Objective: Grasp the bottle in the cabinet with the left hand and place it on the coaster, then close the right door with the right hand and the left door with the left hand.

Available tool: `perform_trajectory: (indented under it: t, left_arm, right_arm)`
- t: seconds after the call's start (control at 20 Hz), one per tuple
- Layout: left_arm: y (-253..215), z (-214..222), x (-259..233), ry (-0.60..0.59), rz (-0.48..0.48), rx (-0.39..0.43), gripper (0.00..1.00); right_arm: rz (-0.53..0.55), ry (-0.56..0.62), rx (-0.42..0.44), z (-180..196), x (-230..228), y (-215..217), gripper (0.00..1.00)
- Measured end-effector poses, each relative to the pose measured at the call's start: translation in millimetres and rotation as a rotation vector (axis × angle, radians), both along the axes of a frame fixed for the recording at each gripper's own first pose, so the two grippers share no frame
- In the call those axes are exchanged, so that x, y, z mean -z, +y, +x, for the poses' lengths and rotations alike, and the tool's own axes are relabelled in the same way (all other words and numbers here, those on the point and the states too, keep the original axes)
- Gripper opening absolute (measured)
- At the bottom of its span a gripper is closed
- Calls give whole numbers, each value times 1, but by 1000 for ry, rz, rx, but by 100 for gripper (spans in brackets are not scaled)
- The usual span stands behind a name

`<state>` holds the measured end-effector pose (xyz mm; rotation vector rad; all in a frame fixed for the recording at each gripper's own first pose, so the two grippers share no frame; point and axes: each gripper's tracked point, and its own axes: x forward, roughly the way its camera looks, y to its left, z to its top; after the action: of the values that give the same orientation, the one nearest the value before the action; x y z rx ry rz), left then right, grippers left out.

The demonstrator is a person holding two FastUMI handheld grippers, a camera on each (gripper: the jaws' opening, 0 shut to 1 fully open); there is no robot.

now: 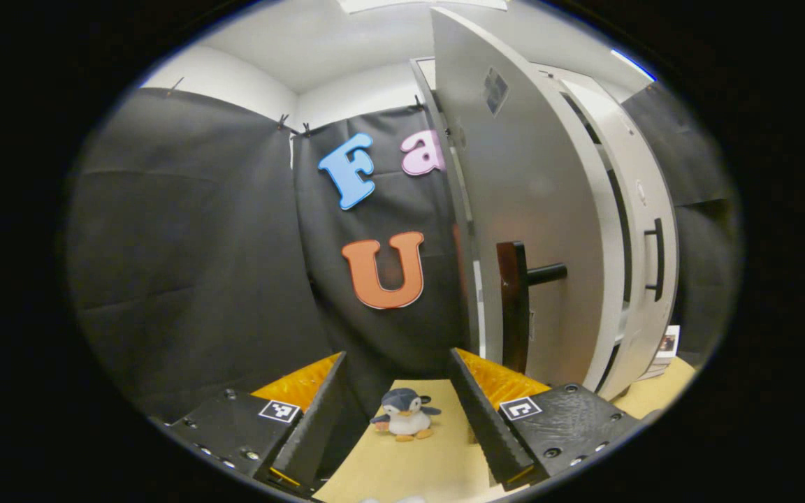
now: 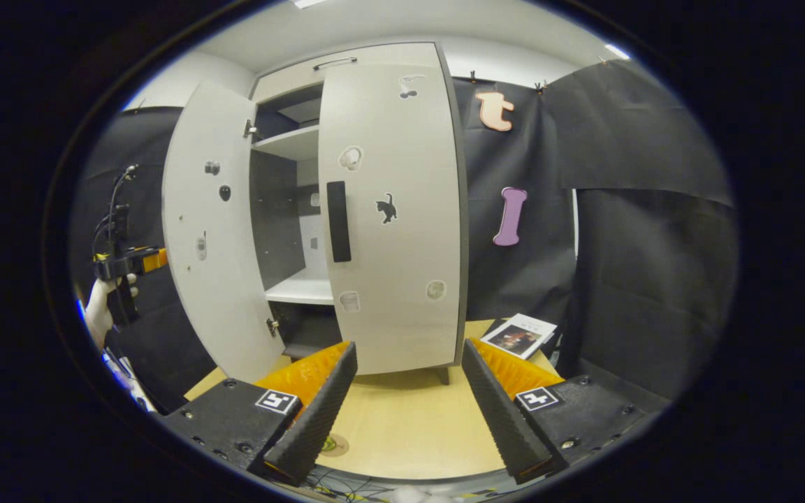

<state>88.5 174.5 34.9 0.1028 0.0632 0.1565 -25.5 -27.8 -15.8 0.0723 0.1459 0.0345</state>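
The grey cabinet (image 2: 388, 105) stands on the wooden table. Its right door (image 2: 395, 279) lies flat against the front, and its left door (image 2: 210, 279) swings wide open. My right gripper (image 2: 409, 349) is open and hangs in front of the cabinet, above the table. Far left, behind the open door, a hand holds my left gripper (image 2: 130, 262). In the left gripper view that gripper (image 1: 397, 363) is open and empty, facing the left door's outer face (image 1: 535, 209) and dark handle (image 1: 512, 307). A round coaster (image 2: 337, 445) lies on the table, partly hidden by one finger.
A small penguin toy (image 1: 402, 413) sits on the table between the left gripper's fingers, farther off. A booklet (image 2: 521, 335) lies to the right of the cabinet. Black cloth walls close the booth. The right door's black handle (image 1: 654, 258) shows beyond the open door.
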Motion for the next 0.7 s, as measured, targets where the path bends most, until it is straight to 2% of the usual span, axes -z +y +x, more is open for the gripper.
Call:
perform_trajectory:
  t: [0.15, 0.2, 0.25, 0.35, 0.4, 0.5, 0.55, 0.65, 0.7]
  left_arm:
    - [-29, 1, 4, -3, 2, 28, 85]
    - [-36, 0, 5, -2, -4, 39, 88]
    - [-45, -1, 6, 0, -13, 54, 85]
    - [-60, 4, 7, 2, -20, 89, 88]
    - [-69, 7, 6, -1, -16, 106, 85]
    - [-82, 12, 4, -3, 6, 129, 85]
    - [-90, 15, 4, -4, 14, 141, 92]
    - [-104, 23, 3, -11, 23, 155, 86]
    - [-107, 28, 2, -15, 27, 152, 88]
  right_arm:
    - [-5, -4, 9, 2, -2, -7, 99]
    - [-4, -6, 15, 2, -3, -9, 99]
    - [-2, -7, 20, 2, -3, -10, 99]
    - [0, -8, 32, 1, -4, -15, 95]
    - [1, -8, 38, 1, -4, -20, 99]
    - [5, -8, 47, -1, -5, -27, 95]
    - [9, -8, 53, -2, -5, -28, 95]
    - [12, -7, 64, -3, -5, -33, 95]
    - [14, -8, 69, -4, -5, -35, 95]
